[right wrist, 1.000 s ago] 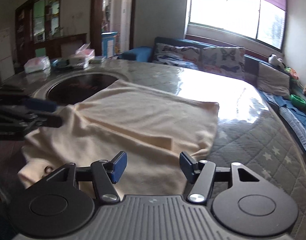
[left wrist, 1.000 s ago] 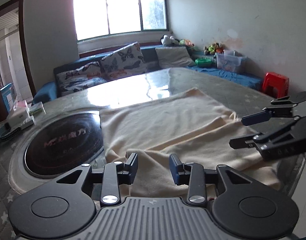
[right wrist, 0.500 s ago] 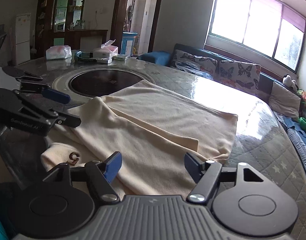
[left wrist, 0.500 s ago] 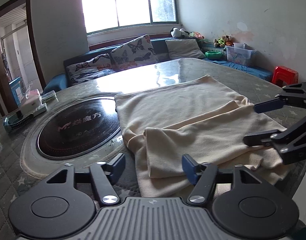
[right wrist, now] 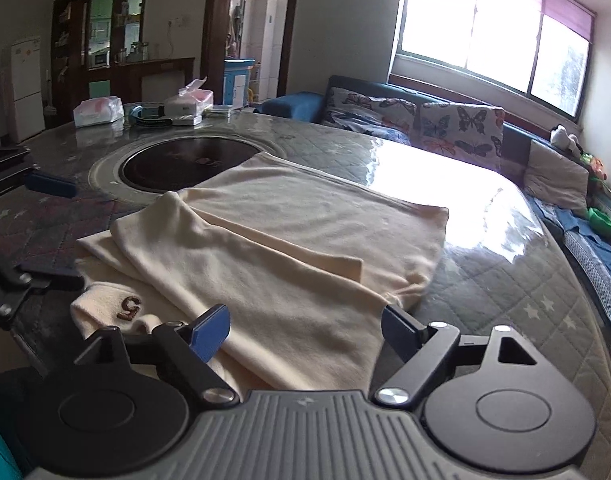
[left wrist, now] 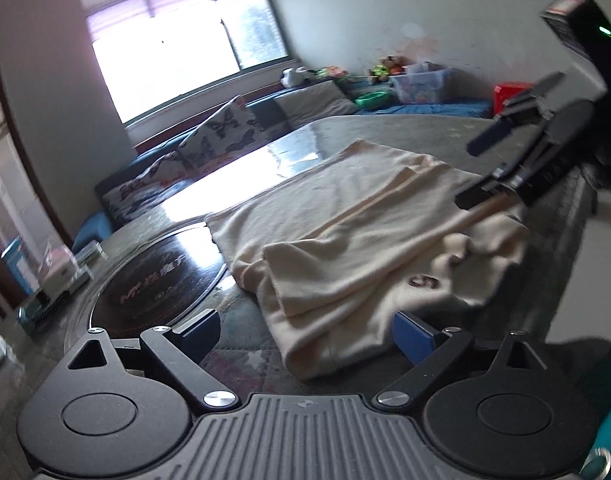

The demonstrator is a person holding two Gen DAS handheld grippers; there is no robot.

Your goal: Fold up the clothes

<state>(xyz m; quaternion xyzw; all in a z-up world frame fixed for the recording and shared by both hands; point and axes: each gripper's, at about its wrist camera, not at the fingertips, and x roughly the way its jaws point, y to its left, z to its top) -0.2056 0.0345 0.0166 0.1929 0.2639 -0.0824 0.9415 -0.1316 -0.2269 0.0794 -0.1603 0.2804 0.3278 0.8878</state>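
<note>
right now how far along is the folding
Done: the cream garment lies on the table with one side flap folded over. In hand: nothing; left gripper and right gripper are both open. Left: the bunched collar end near the edge and the final folds.

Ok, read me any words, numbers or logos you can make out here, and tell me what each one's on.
"5": brown figure on the cream garment, near its hanging edge.
Reddish brand lettering on the black round cooktop: too blurred to read.
Print on the tissue packs: too small to read.
</note>
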